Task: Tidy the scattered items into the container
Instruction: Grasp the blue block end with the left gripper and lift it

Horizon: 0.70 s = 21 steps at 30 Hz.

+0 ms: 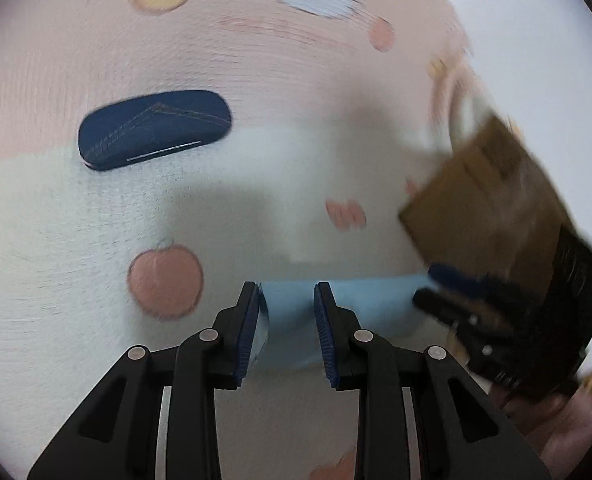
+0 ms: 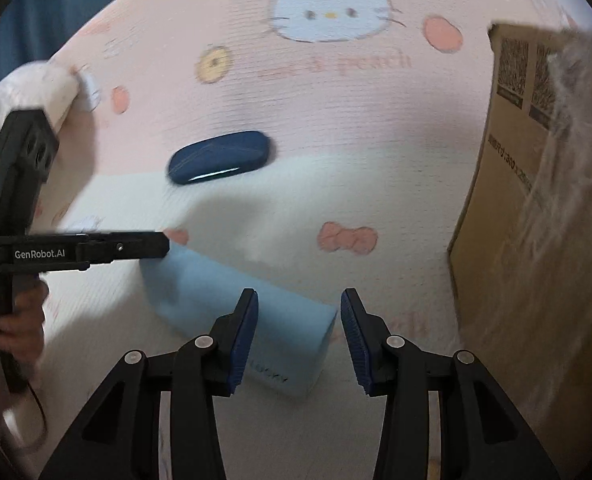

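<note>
Pink cat-print blanket (image 2: pixel 336 120) everywhere. Left gripper (image 2: pixel 167 245) comes in from the side, tilted down, clenched on the light blue box (image 2: pixel 224 300) at its far end. Right gripper (image 2: pixel 298 330) straddles the near end, can't tell if it's squeezing. Cardboard box (image 2: pixel 496 208) stands close on the right, open blanket ahead around the navy case (image 2: pixel 220 156).

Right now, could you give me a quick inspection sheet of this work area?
Surface: pink and white cartoon blanket.
Job's things: light blue box, held at both ends; dark blue case lying loose on the blanket; cardboard box standing at the right.
Clutter: nothing seen.
Grippers: left tongs shut on the light blue box's far end; right tongs shut on its near end.
Cables: what looks like a thin dark cord below the left handle, blurred.
Surroundings: blue backdrop, upper left.
</note>
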{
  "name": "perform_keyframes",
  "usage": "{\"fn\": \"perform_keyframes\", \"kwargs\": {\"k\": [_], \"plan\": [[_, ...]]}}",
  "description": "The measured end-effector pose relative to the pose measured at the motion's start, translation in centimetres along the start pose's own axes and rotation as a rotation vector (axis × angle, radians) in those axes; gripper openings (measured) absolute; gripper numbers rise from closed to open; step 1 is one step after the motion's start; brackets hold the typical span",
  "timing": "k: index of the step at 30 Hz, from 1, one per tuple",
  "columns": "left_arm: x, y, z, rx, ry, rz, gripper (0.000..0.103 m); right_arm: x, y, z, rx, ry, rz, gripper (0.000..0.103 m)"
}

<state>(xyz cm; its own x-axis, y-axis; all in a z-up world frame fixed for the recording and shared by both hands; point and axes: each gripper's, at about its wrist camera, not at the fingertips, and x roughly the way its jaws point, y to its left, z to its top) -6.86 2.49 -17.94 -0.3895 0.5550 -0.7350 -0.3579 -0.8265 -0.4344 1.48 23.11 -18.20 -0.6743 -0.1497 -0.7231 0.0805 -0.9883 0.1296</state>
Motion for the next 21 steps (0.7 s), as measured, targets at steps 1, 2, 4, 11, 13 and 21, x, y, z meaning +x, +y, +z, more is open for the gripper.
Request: {"fn": "perform_keyframes", "kwargs": {"k": [1, 2, 4, 11, 13, 21], "plan": [[0.5, 0.4, 0.4, -0.037, 0.003, -0.004, 0.03, 0.4, -0.3, 0.4, 0.013, 0.016, -0.015, 0.04], [0.9, 0.7, 0.7, -0.054, 0.007, -0.006, 0.03, 0.6, -0.6, 0.7, 0.018, 0.027, -0.038, 0.04], [1.5, 0.9, 1.1, -0.062, 0.008, 0.003, 0.03, 0.0, -1.0, 0.5, 0.039, 0.011, -0.053, 0.041], [1.4, 1.2, 0.3, -0.073, 0.05, -0.01, 0.039, 0.4, -1.6, -1.3, 0.141, 0.055, 0.014, 0.055], [1.6, 1.3, 0.1, -0.066, 0.063, 0.014, 0.039, 0.9, -1.6, -1.5, 0.163, 0.067, 0.033, 0.055], [2.8, 1.7, 0.1, -0.104, 0.105, -0.029, 0.044, 3.2, -1.8, -1.1, 0.258, 0.114, 0.086, 0.056]]}}
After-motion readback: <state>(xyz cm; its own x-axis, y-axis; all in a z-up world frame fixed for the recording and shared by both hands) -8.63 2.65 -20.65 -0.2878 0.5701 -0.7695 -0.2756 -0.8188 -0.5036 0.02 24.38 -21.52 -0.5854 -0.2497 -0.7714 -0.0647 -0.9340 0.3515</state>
